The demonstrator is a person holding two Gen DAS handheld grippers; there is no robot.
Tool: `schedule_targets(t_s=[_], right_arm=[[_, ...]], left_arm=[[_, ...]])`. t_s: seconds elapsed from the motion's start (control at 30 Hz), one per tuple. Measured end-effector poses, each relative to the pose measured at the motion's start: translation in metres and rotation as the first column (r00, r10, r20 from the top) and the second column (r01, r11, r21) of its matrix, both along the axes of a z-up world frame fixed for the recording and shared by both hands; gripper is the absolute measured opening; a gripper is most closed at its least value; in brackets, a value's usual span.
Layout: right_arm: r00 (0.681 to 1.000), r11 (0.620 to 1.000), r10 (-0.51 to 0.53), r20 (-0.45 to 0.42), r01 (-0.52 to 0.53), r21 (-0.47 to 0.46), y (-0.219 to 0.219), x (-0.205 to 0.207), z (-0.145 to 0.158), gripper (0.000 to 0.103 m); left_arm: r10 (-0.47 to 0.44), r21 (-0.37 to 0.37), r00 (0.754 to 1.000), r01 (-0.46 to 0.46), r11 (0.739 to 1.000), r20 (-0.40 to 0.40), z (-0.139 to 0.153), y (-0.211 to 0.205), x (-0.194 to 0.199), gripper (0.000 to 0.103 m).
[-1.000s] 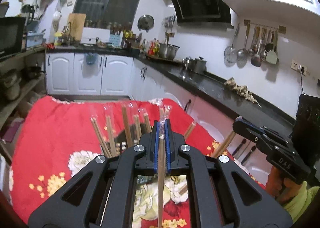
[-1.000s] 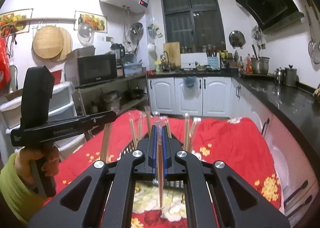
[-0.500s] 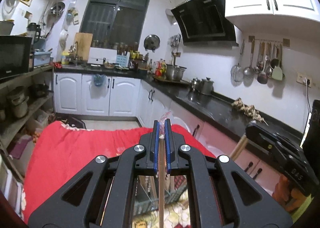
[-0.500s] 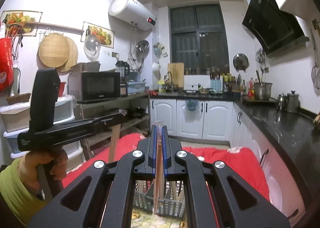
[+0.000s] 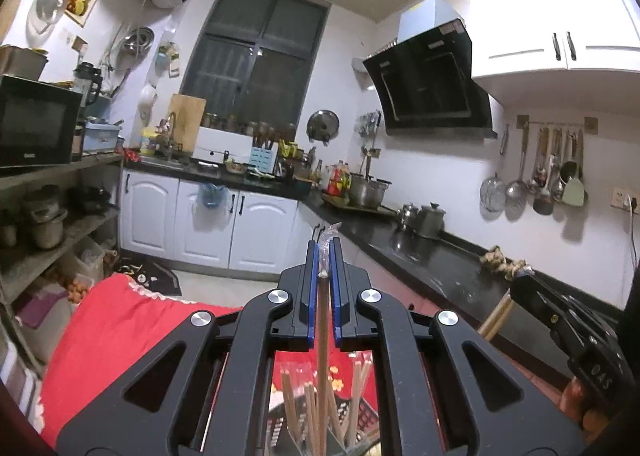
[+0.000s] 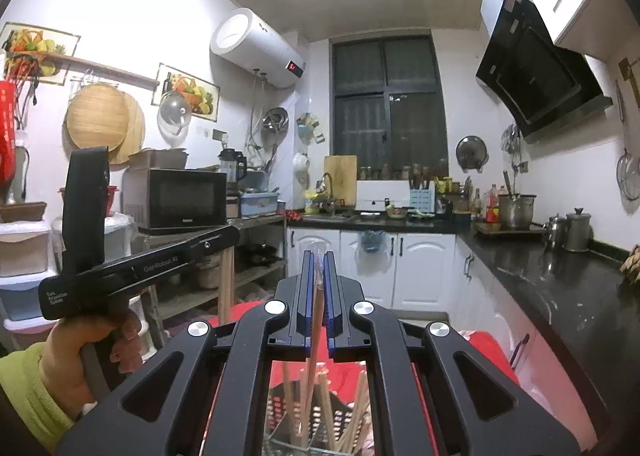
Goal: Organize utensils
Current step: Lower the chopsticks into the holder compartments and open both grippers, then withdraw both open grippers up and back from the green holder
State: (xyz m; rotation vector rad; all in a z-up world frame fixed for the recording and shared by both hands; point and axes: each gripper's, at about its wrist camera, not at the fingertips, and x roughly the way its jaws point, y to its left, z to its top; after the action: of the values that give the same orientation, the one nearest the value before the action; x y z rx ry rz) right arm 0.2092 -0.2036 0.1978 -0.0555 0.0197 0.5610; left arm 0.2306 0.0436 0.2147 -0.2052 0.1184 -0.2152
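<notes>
We hold one wrapped chopstick clamped upright in each gripper, left [image 5: 325, 256] and right [image 6: 319, 268], above the basket [image 6: 288, 412] of chopsticks on the red cloth [image 5: 112, 332], apparently mid-sorting; next we likely need to lower each carefully into its slot.

- The desk is covered by a bright red cloth [image 5: 120, 328]; its far edge carries a white scalloped trim, and a floral print shows low between the gripper arms.
- The same red cloth [image 6: 492, 352] appears in the right wrist view, reaching toward the white cabinets.
- A dark, perforated plastic basket [image 5: 362, 418] sits on the cloth, partly hidden.
- In the right wrist view the basket [image 6: 280, 412] holds several wooden chopsticks in clear wrappers [image 6: 298, 400], standing upright and leaning outward.
- Those wrapped chopsticks [image 5: 290, 400] also show in the left wrist view.
</notes>
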Motion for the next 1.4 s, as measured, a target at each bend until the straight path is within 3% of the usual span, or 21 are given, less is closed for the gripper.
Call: schedule_targets(t_s=[0.4,0.77,0.8,0.83,0.9,0.93,1.0,1.33,1.4], right_arm=[[0.998,0.995,-0.066,-0.005,0.066,-0.074,0.016,0.026,-0.031,0.005],[0.992,0.99,-0.092,-0.09,0.082,-0.112,0.026,0.048,-0.063,0.006],[0.991,0.99,-0.095,-0.099,0.084,-0.114,0.026,0.049,-0.066,0.011],[0.989,0.99,-0.097,-0.11,0.085,-0.115,0.026,0.049,-0.069,0.022],[0.987,0.991,-0.093,-0.129,0.079,-0.111,0.025,0.049,-0.074,0.034],[0.986,0.991,-0.094,-0.136,0.079,-0.112,0.025,0.048,-0.077,0.035],[0.984,0.99,-0.1,-0.15,0.083,-0.114,0.023,0.048,-0.08,0.037],[0.972,0.992,-0.126,-0.199,0.117,-0.056,-0.006,0.034,-0.082,0.076],[0.972,0.991,-0.131,-0.197,0.125,-0.045,-0.013,0.03,-0.082,0.081]], left_arm=[[0.1,0.052,0.995,-0.102,0.993,0.026,-0.035,-0.004,0.021,0.003],[0.091,0.079,0.996,-0.089,0.993,-0.018,-0.073,-0.007,0.029,0.003],[0.085,0.081,0.996,-0.083,0.993,-0.028,-0.076,-0.008,0.03,0.005],[0.085,0.085,0.996,-0.082,0.993,-0.04,-0.08,-0.008,0.031,0.009],[0.082,0.085,0.995,-0.077,0.993,-0.059,-0.084,-0.006,0.031,0.026],[0.075,0.082,0.995,-0.07,0.994,-0.07,-0.087,-0.006,0.03,0.033],[0.074,0.086,0.993,-0.066,0.994,-0.088,-0.09,-0.005,0.027,0.039],[0.086,0.047,0.988,-0.08,0.996,-0.132,-0.085,0.011,0.007,0.092],[0.082,0.036,0.987,-0.078,0.996,-0.139,-0.084,0.013,0.002,0.092]])
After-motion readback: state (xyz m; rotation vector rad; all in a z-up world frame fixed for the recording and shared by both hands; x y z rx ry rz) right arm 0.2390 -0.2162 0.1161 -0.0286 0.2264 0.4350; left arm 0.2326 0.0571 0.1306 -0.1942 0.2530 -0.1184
